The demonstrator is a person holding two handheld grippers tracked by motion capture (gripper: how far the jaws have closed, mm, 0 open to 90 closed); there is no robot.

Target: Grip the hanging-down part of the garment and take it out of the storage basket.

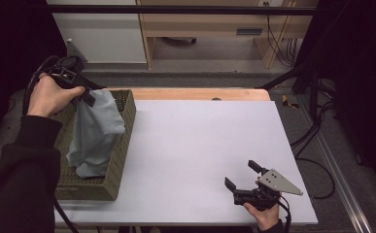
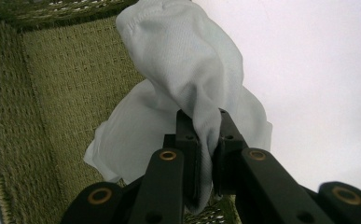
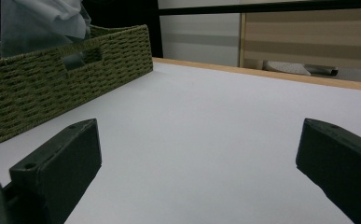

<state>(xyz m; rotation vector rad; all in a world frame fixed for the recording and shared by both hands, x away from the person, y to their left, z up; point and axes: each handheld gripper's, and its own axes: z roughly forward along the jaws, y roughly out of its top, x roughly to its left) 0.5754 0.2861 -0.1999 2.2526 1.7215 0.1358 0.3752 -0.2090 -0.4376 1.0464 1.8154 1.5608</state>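
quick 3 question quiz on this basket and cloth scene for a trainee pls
1. True or false: the left gripper is shut on the pale cloth.
2. Where does the cloth's lower end sit? A) on the bare table B) in the woven basket C) on the floor
3. How do the jaws of the right gripper stand?

Key: 1 true; 2 B; 3 wide open, nothing between them, low over the white table.
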